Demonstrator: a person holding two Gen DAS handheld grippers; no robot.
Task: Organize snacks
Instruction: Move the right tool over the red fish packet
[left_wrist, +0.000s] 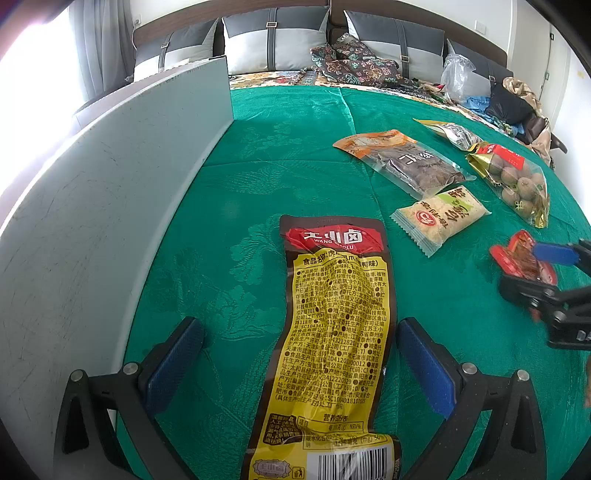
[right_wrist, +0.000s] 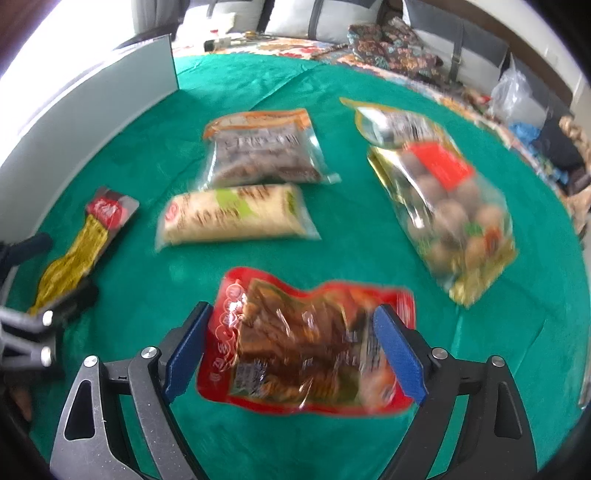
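Yellow pack (left_wrist: 332, 347) lies lower centre of left view on green cloth (left_wrist: 295, 147), between wide-open left gripper (left_wrist: 301, 365) fingers, ungripped. Red pack (right_wrist: 306, 343) lower centre of right view, between open right gripper (right_wrist: 295, 350) fingers; contact unclear, blurred

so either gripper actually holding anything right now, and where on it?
Neither. The left gripper is open astride the yellow packet; the right gripper is open astride the red packet. No pad touches either.
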